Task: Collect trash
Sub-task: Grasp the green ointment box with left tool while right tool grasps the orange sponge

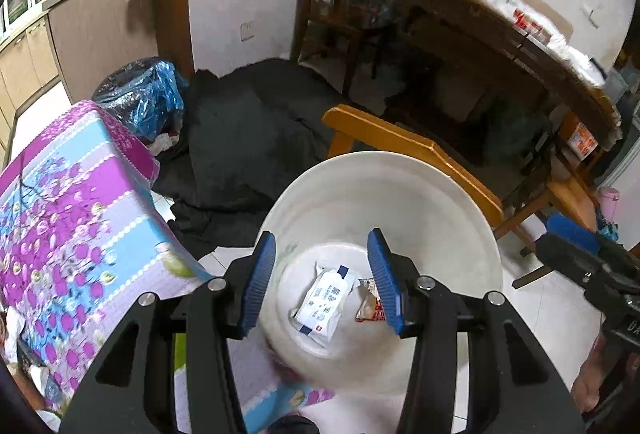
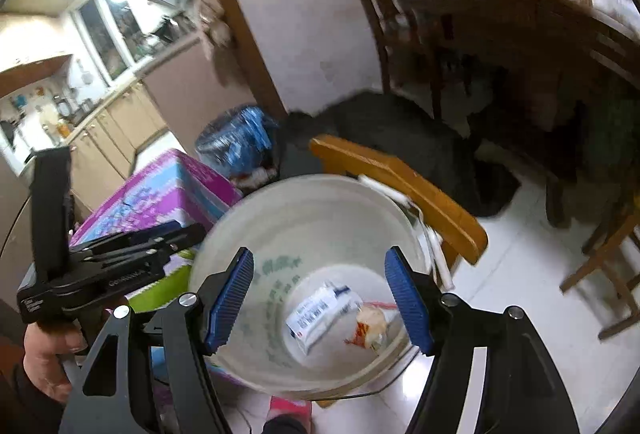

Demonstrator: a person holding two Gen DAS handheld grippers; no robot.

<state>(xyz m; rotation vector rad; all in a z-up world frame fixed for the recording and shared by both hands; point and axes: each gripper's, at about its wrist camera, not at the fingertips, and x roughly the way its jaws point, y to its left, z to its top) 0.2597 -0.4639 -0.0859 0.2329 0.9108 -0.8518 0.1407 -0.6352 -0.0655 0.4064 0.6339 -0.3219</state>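
Left gripper (image 1: pixel 322 282): fingers apart, empty, above white bucket (image 1: pixel 460 218).
Right gripper (image 2: pixel 320 300): fingers apart, empty.
Trash: wet-wipe packet (image 1: pixel 326 298) and snack wrapper (image 1: pixel 370 304) lie between the fingers, at the bucket's bottom.
Handling: likely light, crinkly, slippery; pinch a packet edge.

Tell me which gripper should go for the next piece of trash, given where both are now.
Neither clearly: left gripper and right gripper both hover open and empty over the white bucket. No loose trash shows outside it; the nearer hand should reach.
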